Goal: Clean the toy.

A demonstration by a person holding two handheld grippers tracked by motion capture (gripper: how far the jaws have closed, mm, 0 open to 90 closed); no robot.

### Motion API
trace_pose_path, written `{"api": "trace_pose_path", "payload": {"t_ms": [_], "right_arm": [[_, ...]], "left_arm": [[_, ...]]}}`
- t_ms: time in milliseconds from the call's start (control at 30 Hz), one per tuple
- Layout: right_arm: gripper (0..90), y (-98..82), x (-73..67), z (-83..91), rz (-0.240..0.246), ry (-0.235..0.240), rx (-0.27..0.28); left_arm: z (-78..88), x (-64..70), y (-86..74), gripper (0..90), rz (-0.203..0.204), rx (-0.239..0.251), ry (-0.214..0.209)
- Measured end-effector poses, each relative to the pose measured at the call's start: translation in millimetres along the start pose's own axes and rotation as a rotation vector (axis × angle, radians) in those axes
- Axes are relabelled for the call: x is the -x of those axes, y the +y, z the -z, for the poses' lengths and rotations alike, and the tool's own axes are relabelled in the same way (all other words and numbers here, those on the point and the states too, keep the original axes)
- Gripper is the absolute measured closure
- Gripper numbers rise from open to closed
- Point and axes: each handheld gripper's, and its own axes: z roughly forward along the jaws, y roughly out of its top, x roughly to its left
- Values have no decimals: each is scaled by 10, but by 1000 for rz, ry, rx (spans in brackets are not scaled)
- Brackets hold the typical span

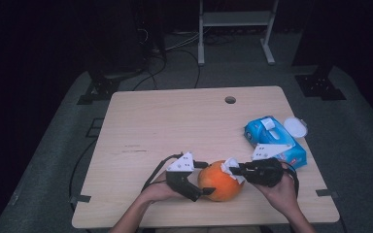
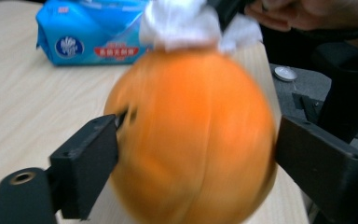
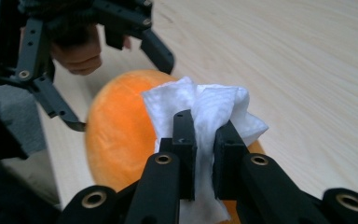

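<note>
Sitting near front edge of surface [image 1: 141, 126]: round, smooth orange fruit [image 1: 219, 181], blurred in left gripper view. Left tool [image 1: 201, 178] straddling it, jaws apart. Right tool [image 1: 233, 170] clamping crumpled white tissue [image 3: 205, 109] against fruit.

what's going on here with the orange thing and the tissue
A person is wiping a round orange pumpkin-like fruit near the front edge of the light wooden table. The right gripper is shut on a crumpled white tissue and presses it against the fruit's top. The left gripper straddles the fruit, jaws wide at its sides. A blue tissue pack lies behind.
</note>
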Motion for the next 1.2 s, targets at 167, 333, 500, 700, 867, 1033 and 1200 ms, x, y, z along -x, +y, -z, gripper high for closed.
{"api": "trace_pose_path", "payload": {"t_ms": [167, 333, 500, 700, 867, 1033, 1200], "right_arm": [[809, -54, 99, 18, -30, -29, 10], [809, -94, 175, 31, -53, -45, 16], [812, -65, 154, 84, -63, -67, 41], [818, -60, 201, 210, -164, 43, 192], [817, -77, 159, 31, -193, 90, 168], [817, -129, 177, -153, -207, 60, 96], [816, 12, 46, -54, -157, 111, 159]], "left_arm": [[-99, -42, -114, 95, -20, -1, -14], [-176, -43, -176, 81, -27, 22, -1], [-137, 7, -76, 352, -28, 72, 13], [248, 34, 248, 414, 16, 217, -17], [393, 42, 313, 409, 8, 201, 13], [226, -57, 73, 388, 50, 59, 62], [82, -16, 91, 368, 51, 71, 55]]}}
